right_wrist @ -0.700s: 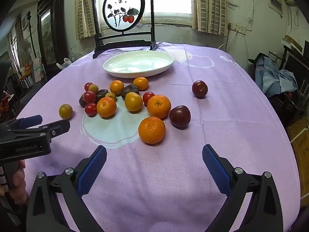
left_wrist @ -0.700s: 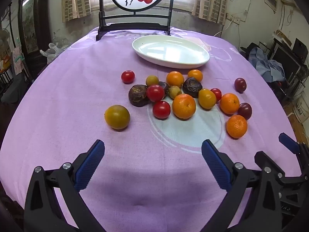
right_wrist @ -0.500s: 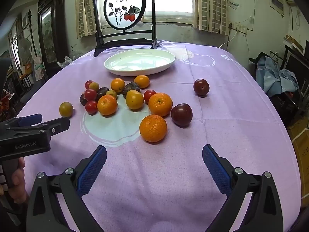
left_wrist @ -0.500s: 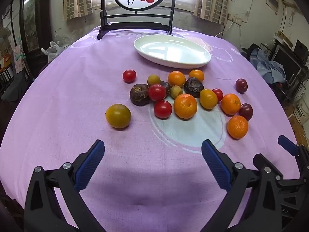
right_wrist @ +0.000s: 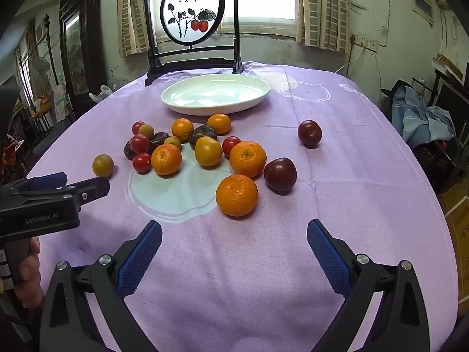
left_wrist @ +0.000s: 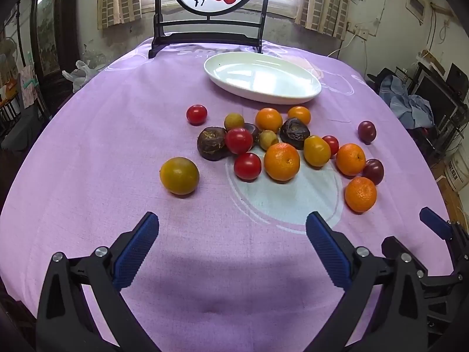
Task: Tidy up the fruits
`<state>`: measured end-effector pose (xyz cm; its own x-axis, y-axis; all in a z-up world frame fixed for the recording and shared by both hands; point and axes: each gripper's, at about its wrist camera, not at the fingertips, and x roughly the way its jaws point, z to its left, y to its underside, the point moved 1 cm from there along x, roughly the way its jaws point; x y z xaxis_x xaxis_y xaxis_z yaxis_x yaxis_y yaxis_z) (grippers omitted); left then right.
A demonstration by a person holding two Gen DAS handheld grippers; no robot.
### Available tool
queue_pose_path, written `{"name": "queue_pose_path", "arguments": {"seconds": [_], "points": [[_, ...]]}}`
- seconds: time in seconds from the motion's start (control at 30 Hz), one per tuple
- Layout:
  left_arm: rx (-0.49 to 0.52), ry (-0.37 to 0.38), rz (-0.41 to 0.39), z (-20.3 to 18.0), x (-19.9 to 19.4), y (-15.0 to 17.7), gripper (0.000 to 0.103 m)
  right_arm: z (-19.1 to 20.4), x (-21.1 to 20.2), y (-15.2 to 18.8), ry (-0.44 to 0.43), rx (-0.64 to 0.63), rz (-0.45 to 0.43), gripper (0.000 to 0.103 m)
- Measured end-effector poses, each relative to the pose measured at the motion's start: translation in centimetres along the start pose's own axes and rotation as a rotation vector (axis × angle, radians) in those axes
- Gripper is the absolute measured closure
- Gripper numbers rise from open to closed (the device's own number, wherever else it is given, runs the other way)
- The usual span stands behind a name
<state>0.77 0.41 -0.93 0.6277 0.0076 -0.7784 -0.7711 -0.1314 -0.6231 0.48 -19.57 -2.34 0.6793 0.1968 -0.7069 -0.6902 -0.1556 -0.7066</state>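
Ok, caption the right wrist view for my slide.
Open right gripper above the purple tablecloth, facing scattered fruit and an empty white plate; the nearest tangerine lies just ahead.

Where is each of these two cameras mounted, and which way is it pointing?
Left wrist: sits on the left tool, angled down at the fruit; the right tool shows at its edge.
Right wrist: sits on the right tool, same aim; the left tool and a hand show.
Both share the white plate.

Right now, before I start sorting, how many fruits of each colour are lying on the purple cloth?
orange fruits: 5
red tomatoes: 4
yellow-green fruits: 4
dark wrinkled fruits: 3
dark purple plums: 2
Total: 18
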Motion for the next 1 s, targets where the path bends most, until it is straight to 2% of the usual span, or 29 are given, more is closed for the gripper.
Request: {"name": "queue_pose_path", "arguments": {"seconds": [1.0], "points": [[0.005,-0.015,0.0,-0.13,0.21,0.4,0.005,0.26,0.36,0.64,-0.004,0.002,0.014,0.004]]}}
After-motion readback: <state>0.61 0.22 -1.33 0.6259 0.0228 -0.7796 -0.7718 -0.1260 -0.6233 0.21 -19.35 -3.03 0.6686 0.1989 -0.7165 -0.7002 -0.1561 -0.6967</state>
